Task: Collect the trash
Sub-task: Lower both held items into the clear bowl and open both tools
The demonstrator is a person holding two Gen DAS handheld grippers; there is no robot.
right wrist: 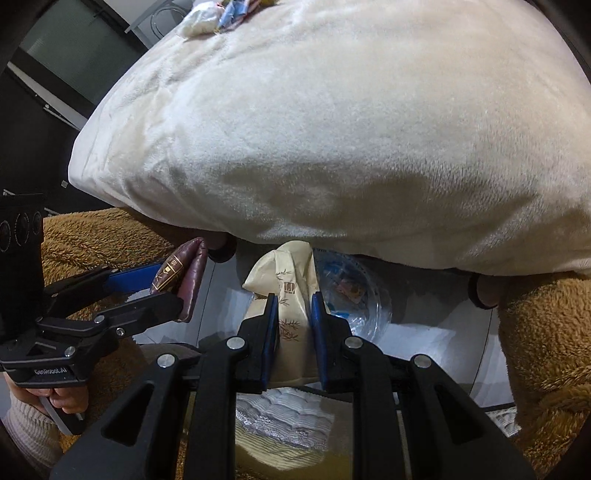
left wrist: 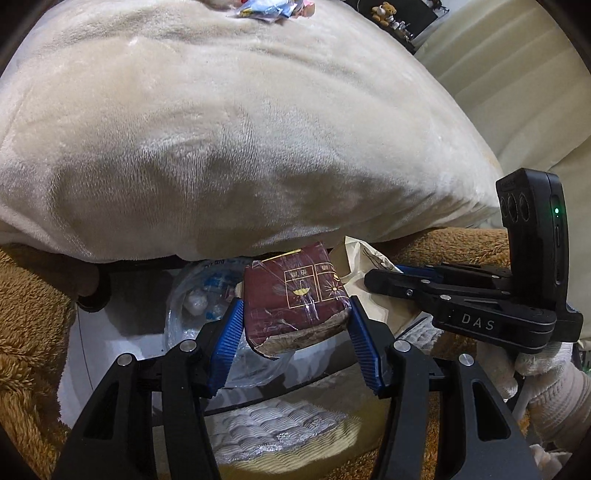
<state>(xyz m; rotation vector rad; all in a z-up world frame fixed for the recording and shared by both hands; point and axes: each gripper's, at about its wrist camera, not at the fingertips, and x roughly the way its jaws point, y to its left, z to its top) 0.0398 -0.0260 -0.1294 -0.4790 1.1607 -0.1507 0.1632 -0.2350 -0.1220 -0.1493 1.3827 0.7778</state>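
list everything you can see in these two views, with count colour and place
maroon torn packet: 1, dark red with gold print, clamped in the left tool
cream paper wrapper: 1, beige with brown bamboo print, clamped in the right tool
clear plastic bag: 1, see-through with blue bits, in the white bin below both tools
white bin: 1, white, under the bed edge
cream blanket: 1, off-white plush, fills the upper half
wrappers on the blanket: a small pile, blue, white and pink, far edge; count unclear
brown fleece: tan, either side of the bin
teddy bear: 1, brown, far background
left tool: 1, black with blue pads
right tool: 1, black with blue pads
gloved hand: 1, white glove, holding the right tool
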